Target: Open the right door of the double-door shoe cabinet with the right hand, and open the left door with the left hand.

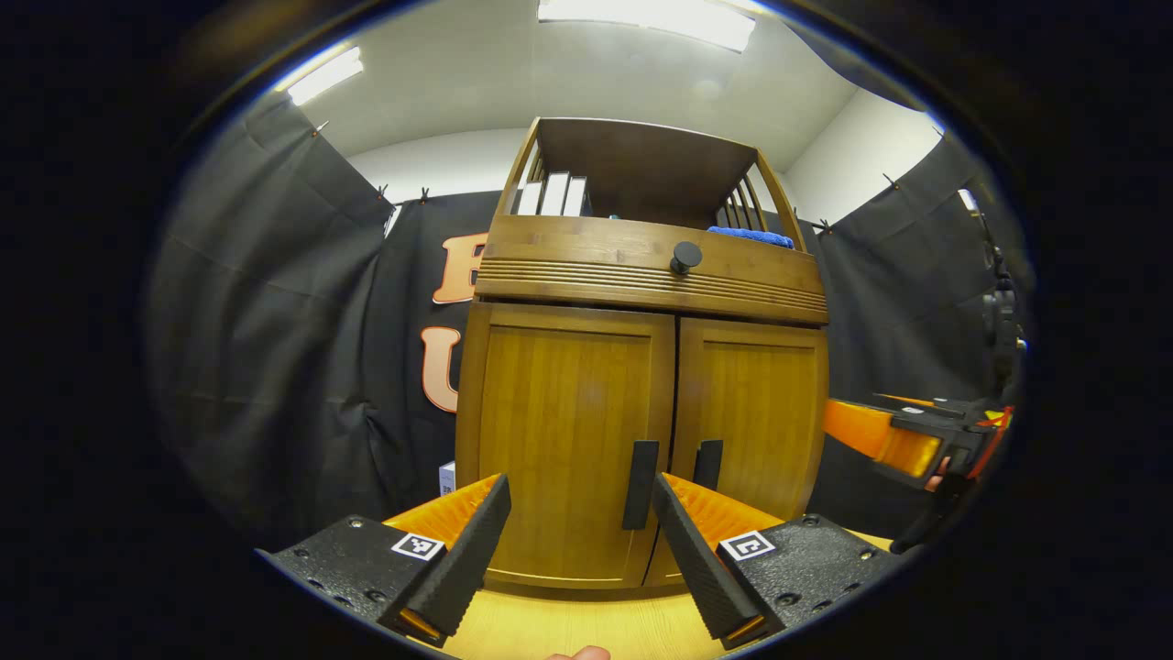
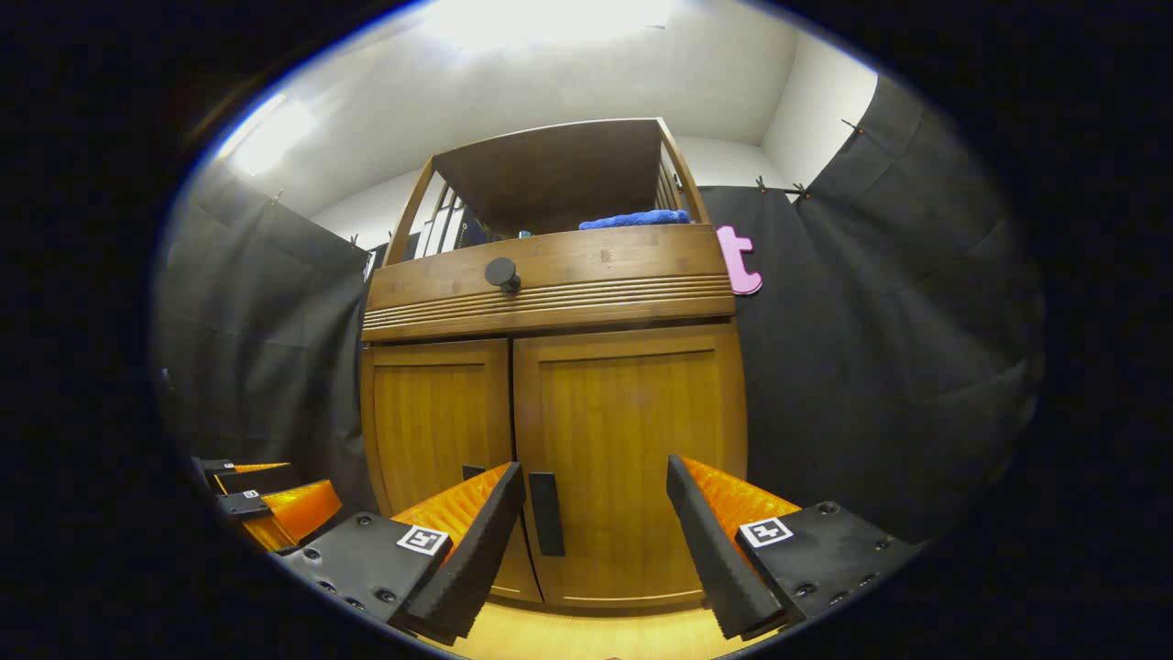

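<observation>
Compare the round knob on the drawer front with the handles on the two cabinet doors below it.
The knob is a single round stub projecting from the drawer front, up high near its middle; the door handles are a pair of flat upright bars, set low beside the seam between the doors. The left gripper has its open fingers level with the handles; the knob sits far above. All three are dark against brown wood.
</observation>
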Demonstrator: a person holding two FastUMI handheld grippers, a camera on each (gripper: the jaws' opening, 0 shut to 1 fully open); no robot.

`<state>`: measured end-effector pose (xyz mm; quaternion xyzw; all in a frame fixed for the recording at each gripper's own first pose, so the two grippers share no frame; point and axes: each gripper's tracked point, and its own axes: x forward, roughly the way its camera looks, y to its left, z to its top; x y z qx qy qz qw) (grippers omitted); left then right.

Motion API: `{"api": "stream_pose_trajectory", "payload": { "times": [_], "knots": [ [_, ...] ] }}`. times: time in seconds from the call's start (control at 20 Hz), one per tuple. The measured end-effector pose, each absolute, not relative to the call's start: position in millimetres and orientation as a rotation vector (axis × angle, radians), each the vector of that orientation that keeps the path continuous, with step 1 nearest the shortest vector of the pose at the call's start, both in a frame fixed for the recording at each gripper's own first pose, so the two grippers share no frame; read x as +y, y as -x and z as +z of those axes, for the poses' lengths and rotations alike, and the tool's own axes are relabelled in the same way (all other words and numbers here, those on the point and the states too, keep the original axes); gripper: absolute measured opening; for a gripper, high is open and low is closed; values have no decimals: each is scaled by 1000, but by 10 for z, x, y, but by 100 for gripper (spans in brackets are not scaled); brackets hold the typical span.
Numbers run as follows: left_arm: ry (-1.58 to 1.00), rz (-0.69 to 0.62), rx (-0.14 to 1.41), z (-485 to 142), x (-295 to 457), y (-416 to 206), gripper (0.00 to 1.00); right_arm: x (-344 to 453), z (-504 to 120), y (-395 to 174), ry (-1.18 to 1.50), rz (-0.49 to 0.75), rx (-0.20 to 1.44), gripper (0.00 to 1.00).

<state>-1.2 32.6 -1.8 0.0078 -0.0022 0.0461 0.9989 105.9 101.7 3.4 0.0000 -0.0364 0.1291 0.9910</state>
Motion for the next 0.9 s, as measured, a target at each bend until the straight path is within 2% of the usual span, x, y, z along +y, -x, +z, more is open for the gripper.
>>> {"api": "stream_pose_trajectory", "payload": {
  "times": [0.4, 0.75, 0.8, 0.9],
  "knots": [
    [-39, 188, 5, -54, 601, 120, 91, 1555, -624, -2006, -26, 296, 43, 100],
    [-54, 249, 2, -60, 781, 131, 91, 1667, -1035, -2443, 27, 251, 96, 100],
    [-55, 254, 1, -68, 800, 122, 92, 1656, -1068, -2464, 28, 238, 101, 93],
    [-53, 260, 1, -86, 817, 94, 92, 1586, -1080, -2511, 32, 195, 98, 93]
  ]
}}
